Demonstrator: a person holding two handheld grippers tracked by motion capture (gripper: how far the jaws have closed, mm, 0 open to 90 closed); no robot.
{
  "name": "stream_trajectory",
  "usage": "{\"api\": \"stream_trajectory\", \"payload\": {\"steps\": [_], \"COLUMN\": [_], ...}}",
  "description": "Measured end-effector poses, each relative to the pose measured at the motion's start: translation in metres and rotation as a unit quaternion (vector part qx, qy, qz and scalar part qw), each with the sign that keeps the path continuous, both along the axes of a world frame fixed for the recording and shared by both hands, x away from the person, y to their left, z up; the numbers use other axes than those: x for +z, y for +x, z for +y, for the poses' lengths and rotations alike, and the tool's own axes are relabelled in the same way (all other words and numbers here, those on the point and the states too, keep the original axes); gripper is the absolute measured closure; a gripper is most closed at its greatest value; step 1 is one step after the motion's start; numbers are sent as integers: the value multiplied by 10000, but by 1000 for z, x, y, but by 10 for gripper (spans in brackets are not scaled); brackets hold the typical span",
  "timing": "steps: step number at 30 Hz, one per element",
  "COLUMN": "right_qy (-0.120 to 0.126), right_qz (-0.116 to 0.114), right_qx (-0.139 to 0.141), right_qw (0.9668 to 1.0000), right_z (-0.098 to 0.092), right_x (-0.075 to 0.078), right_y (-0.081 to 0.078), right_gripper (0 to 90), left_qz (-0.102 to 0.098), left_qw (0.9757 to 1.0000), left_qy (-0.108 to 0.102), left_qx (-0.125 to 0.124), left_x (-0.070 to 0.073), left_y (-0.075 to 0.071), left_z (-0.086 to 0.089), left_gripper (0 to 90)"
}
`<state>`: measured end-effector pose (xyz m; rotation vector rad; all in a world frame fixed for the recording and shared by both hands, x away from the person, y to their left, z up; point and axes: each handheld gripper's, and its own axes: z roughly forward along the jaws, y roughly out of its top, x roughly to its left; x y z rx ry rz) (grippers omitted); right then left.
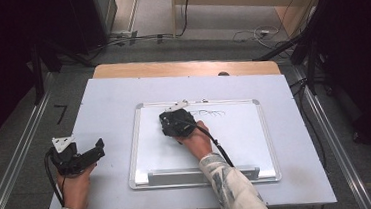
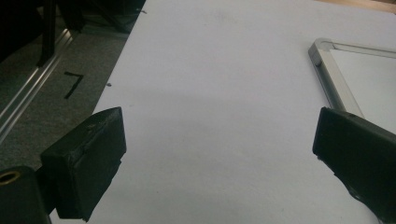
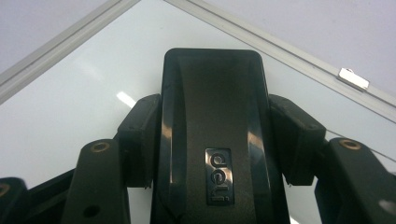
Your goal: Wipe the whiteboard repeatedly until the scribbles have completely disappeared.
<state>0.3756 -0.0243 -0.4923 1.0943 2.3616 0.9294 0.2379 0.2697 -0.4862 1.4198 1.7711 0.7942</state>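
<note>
1. Eraser (image 3: 212, 140) sits on the whiteboard (image 1: 246, 140), near its top-left corner, clamped between the right gripper's (image 1: 174, 120) jaws.
2. Left gripper (image 1: 96, 146) rests on the table (image 1: 112, 95) beside the board, jaws wide, holding nothing.

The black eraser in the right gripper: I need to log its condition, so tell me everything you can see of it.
The eraser is a glossy black block, plastic by its look, with rounded corners, a raised middle band and a small "deli" badge. The right gripper clamps its two long sides. It sits over the whiteboard near the top left corner, beside dark pen marks; its underside is hidden, so contact with the board cannot be told.
</note>
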Motion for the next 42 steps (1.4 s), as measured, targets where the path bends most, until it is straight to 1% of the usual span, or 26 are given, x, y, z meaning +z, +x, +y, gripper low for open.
{"api": "stream_trajectory", "payload": {"steps": [7,10,13,14,18,24,32,37,40,42], "right_qy": [-65,-50,-91,-70,-85,-87,-99,-104,-144,-117], "right_qz": [34,50,1,17,-5,-5,-38,-39,-41,-13], "right_qx": [-143,-203,-206,-206,-103,-21,131,202,300,353], "right_qw": [9999,9998,9997,9998,9999,10000,9999,9997,9994,9993], "right_z": [-17,-21,-19,-17,-7,7,16,18,16,12], "right_x": [1,1,1,1,0,0,0,0,0,0], "right_y": [3,5,5,5,4,10,18,21,20,18], "right_gripper": [388,388,388,388,388,387,386,386,385,385], "left_qz": [-2,-5,6,13,16,17,19,32,40,48], "left_qw": [10000,10000,10000,10000,10000,10000,10000,10000,10000,10000], "left_qy": [-8,2,20,24,20,-4,9,4,0,4], "left_qx": [2,12,11,-2,2,23,28,64,73,67], "left_x": [0,0,0,0,0,0,0,-1,-2,-2], "left_y": [0,0,0,0,1,0,0,0,0,0], "left_z": [0,-1,-1,-2,-2,0,0,1,2,2], "left_gripper": [28,28,27,28,28,28,28,28,28,28]}}
